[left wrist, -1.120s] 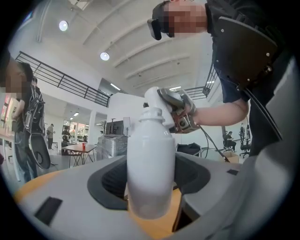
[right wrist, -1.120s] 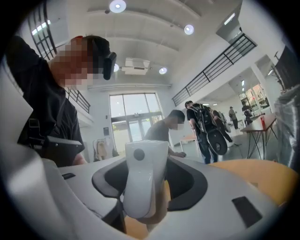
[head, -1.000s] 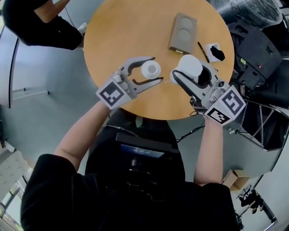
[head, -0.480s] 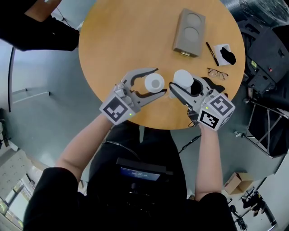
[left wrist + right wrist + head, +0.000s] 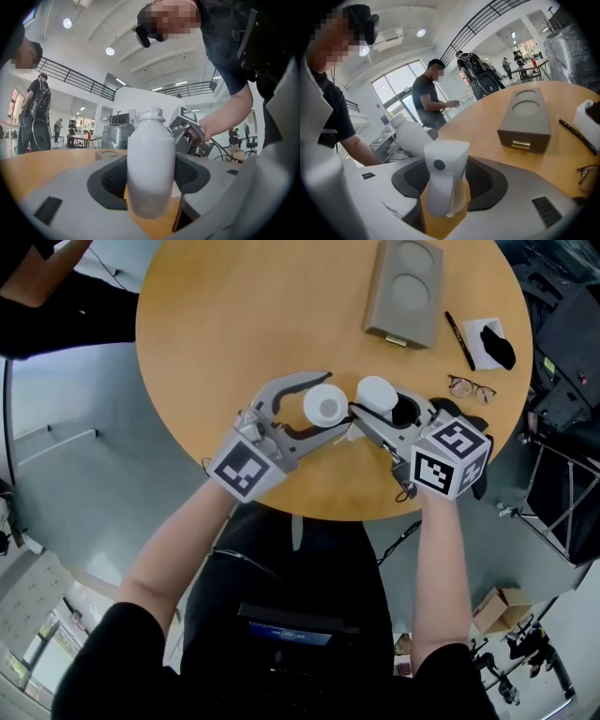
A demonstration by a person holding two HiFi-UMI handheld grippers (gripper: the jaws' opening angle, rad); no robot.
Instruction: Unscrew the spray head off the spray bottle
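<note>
Bottle, one, in left tongs; spray head, one, right tongs.

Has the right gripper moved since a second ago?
Yes. The right gripper, holding the spray head, has sunk toward the table, drawing away from the grey box.

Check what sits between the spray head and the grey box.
Nothing does. Only bare table separates the spray head from the grey box, which is plain in the head view and confirmed in the right gripper view.
</note>
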